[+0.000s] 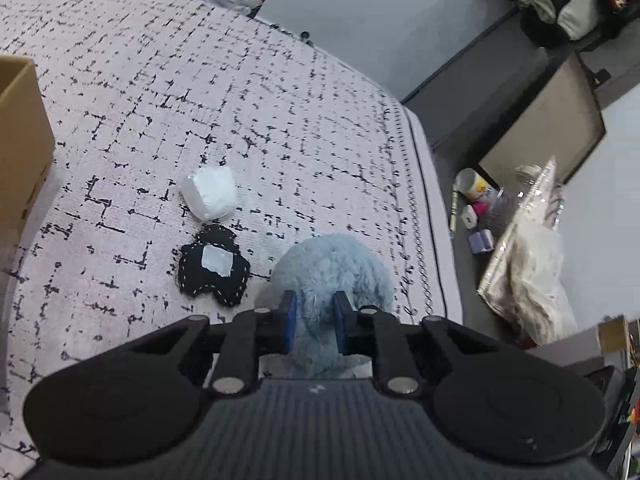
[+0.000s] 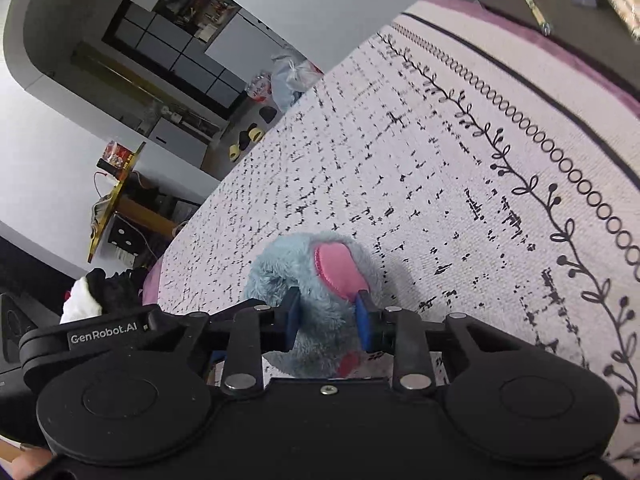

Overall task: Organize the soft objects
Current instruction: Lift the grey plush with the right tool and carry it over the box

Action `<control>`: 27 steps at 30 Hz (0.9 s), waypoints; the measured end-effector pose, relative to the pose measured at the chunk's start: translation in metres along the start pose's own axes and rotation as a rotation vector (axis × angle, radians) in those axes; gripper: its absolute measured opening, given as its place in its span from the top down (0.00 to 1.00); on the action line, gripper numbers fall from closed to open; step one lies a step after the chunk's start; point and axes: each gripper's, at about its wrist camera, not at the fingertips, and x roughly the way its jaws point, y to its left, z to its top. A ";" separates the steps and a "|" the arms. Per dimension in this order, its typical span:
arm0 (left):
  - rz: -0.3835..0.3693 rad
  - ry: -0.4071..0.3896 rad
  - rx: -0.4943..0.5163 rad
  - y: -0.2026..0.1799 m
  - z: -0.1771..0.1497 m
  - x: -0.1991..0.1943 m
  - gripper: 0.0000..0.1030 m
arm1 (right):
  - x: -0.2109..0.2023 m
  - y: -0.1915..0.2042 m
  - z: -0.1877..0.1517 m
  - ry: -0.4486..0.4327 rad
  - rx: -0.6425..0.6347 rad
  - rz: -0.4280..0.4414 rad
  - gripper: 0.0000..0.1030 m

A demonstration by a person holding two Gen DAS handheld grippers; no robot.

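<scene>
On the patterned bedspread [image 1: 280, 100], blue plush toy [image 1: 332, 268], beside the black patch [image 1: 214, 266], looks light and squashy; left gripper [image 1: 315, 322] and right gripper [image 2: 328, 316] both clamp its fur, likely best held deep.

Home, prob. a bedroom. Bed [image 1: 240, 92] fills most of both views, w/ pale bedspread in black dash print and looped, leafy border along its edge. Dark floor [image 1: 472, 264] beside it carries household clutter: small jars and boxes [image 1: 480, 204], crumpled plastic wrap. Slippers [image 2: 246, 140] lie on the floor past the far side, next to tied plastic bags [image 2: 292, 76]. Backpack [image 1: 568, 4] sits against a grey wall; cardboard box [image 1: 20, 136] on the bed. Dark gridded cabinet [image 2: 176, 56] and a low cluttered table [image 2: 120, 196] w/ cables further back. Lived-in, not a lab or shop.
</scene>
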 end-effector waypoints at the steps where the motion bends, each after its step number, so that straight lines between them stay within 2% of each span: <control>1: -0.004 -0.005 0.003 -0.001 -0.001 -0.005 0.83 | -0.004 0.004 -0.001 -0.003 -0.008 0.000 0.72; 27: -0.071 -0.124 0.097 -0.018 -0.010 -0.117 0.83 | -0.072 0.090 -0.017 -0.112 -0.151 0.036 0.72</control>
